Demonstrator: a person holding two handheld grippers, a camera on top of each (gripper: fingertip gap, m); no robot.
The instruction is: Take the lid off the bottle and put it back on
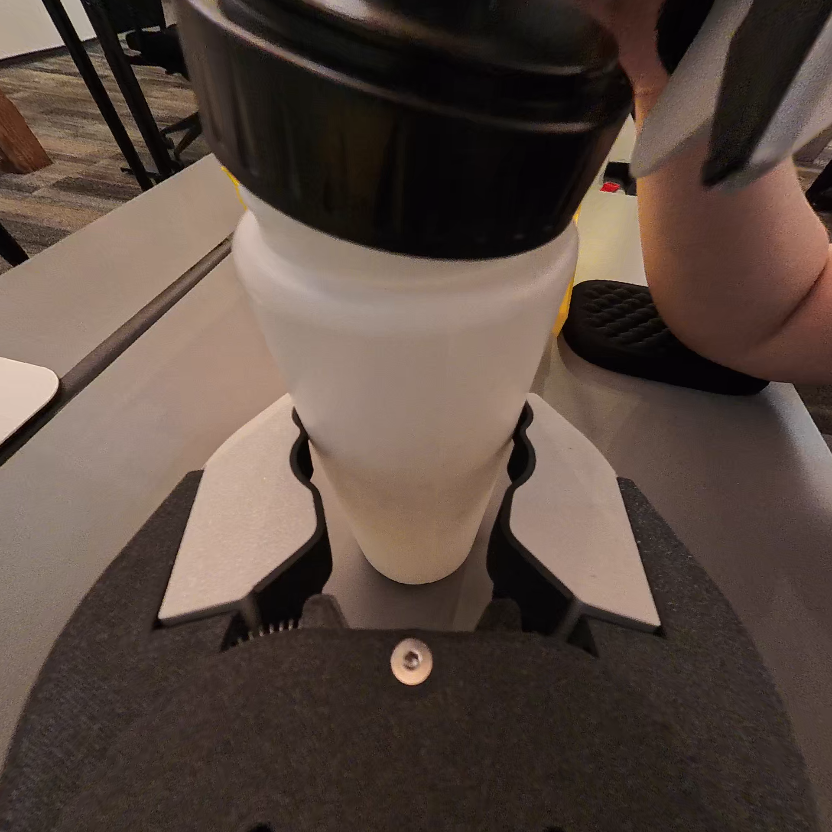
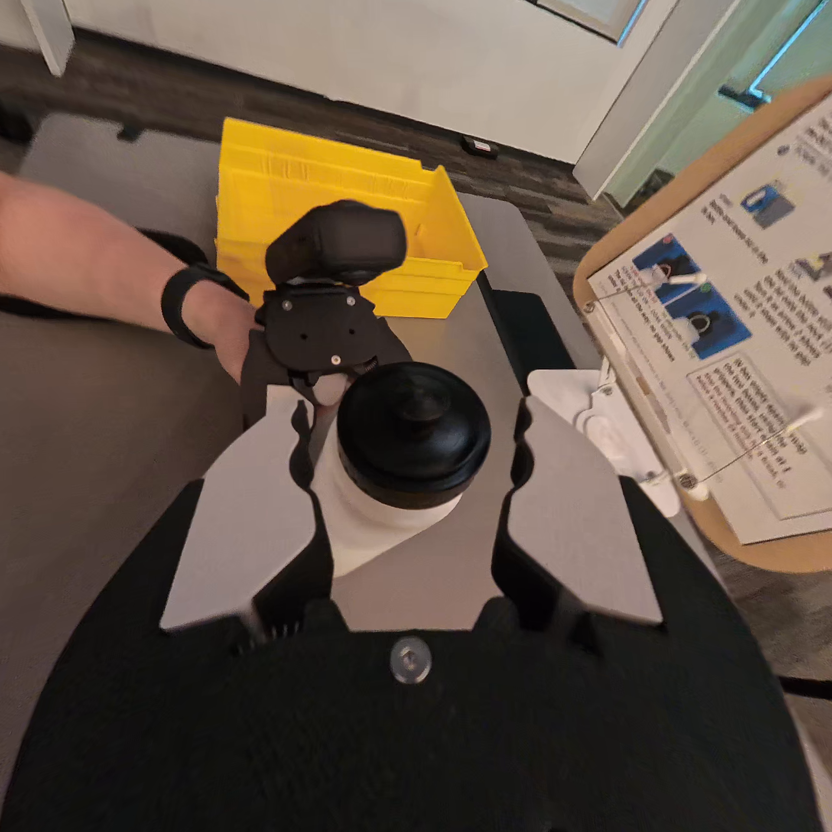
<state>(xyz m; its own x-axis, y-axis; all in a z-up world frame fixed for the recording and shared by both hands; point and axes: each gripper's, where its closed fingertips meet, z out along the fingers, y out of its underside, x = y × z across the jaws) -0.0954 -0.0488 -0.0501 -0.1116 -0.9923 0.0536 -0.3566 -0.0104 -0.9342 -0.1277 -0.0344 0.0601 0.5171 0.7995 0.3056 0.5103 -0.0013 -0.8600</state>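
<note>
A white bottle (image 1: 405, 360) with a wide black lid (image 1: 405, 148) stands on the grey table (image 1: 135, 427). My left gripper (image 1: 412, 423) is shut on the bottle's body, both fingers pressed against its sides. In the right wrist view the lid (image 2: 414, 432) sits on the bottle (image 2: 382, 517), seen from above. My right gripper (image 2: 412, 405) is open and straddles the lid, with a gap on each side. The left gripper's body (image 2: 315, 333) shows behind the bottle. One right finger (image 1: 720, 103) shows at the top right of the left wrist view.
A yellow bin (image 2: 342, 189) stands behind the bottle. A wooden board with printed sheets (image 2: 720, 360) and a white fixture (image 2: 599, 423) are at the right. A person's forearm (image 1: 720, 279) rests on a black mesh pad (image 1: 630, 333). A white flat item (image 1: 22, 396) lies far left.
</note>
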